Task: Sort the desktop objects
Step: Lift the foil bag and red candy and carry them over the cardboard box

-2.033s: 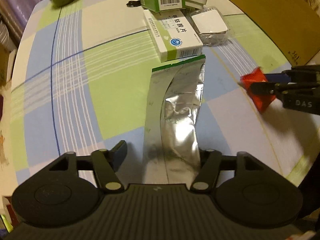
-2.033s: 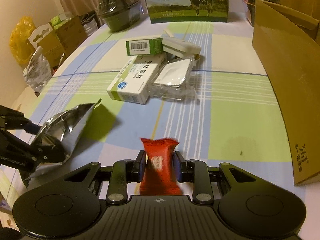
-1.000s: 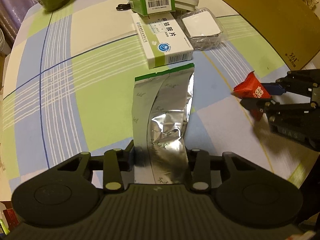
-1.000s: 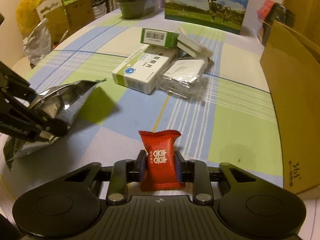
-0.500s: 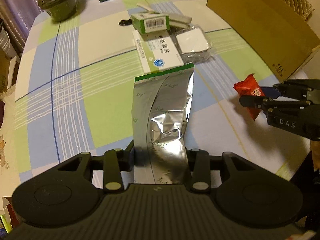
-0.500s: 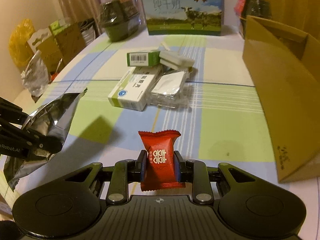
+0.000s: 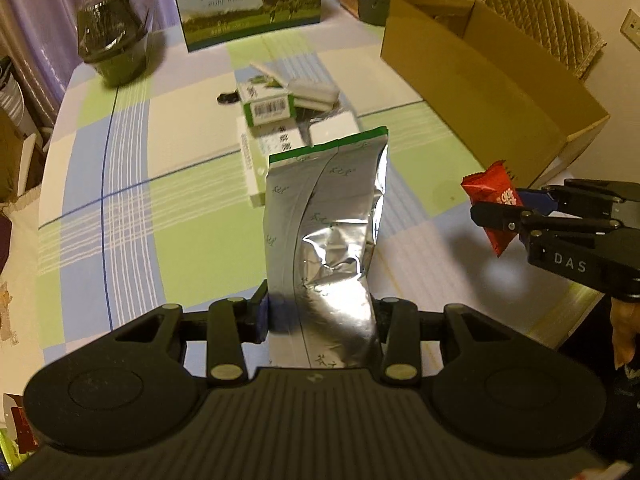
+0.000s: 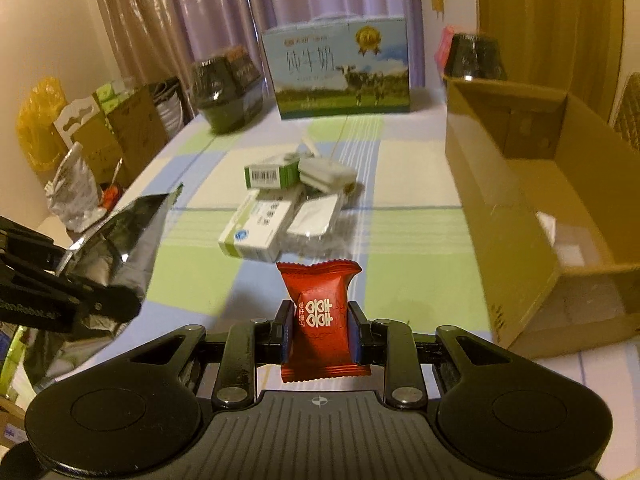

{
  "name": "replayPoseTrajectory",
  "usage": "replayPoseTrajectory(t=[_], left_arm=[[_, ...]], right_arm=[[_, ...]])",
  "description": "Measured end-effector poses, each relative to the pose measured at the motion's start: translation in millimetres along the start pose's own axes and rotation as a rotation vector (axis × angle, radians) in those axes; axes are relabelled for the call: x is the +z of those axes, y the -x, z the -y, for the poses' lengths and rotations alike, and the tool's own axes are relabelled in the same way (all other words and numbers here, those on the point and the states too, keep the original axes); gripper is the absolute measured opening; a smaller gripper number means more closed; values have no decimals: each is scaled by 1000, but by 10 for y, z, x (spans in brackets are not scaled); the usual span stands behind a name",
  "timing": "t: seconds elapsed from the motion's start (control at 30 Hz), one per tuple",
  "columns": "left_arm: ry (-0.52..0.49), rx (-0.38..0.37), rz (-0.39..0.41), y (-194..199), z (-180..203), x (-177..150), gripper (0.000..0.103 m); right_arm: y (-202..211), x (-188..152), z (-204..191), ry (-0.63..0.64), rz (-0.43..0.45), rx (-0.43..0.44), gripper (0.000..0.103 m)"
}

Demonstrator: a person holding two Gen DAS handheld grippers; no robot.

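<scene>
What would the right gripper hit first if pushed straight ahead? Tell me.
Likely the medicine boxes. The right gripper, shut on the red candy, points at that pile; only bare tablecloth lies between. The gripper seems raised, so it might pass over; depth is unclear.

left gripper (image 7: 320,314) grips silver pouch (image 7: 326,232); right gripper (image 7: 498,206) pinches red candy (image 7: 491,196)

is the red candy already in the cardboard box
No, the red candy is clamped in the right gripper, short of the cardboard box.
</scene>
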State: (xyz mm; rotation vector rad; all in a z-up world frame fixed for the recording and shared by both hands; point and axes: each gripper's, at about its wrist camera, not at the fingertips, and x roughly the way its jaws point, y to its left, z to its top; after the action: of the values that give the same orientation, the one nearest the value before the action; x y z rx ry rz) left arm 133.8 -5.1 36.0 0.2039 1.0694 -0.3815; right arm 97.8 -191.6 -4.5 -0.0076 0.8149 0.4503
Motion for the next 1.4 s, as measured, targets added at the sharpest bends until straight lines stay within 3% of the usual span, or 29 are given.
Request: replayPoseTrajectory(t=[0.57,1.4], left_arm=[[-6,0,54,359,354,98,35],[-50,-41,101,461,845,390,35]], right_arm=[[549,260,38,13,93,-9,24],[804,325,380,-14,125,-47,24]])
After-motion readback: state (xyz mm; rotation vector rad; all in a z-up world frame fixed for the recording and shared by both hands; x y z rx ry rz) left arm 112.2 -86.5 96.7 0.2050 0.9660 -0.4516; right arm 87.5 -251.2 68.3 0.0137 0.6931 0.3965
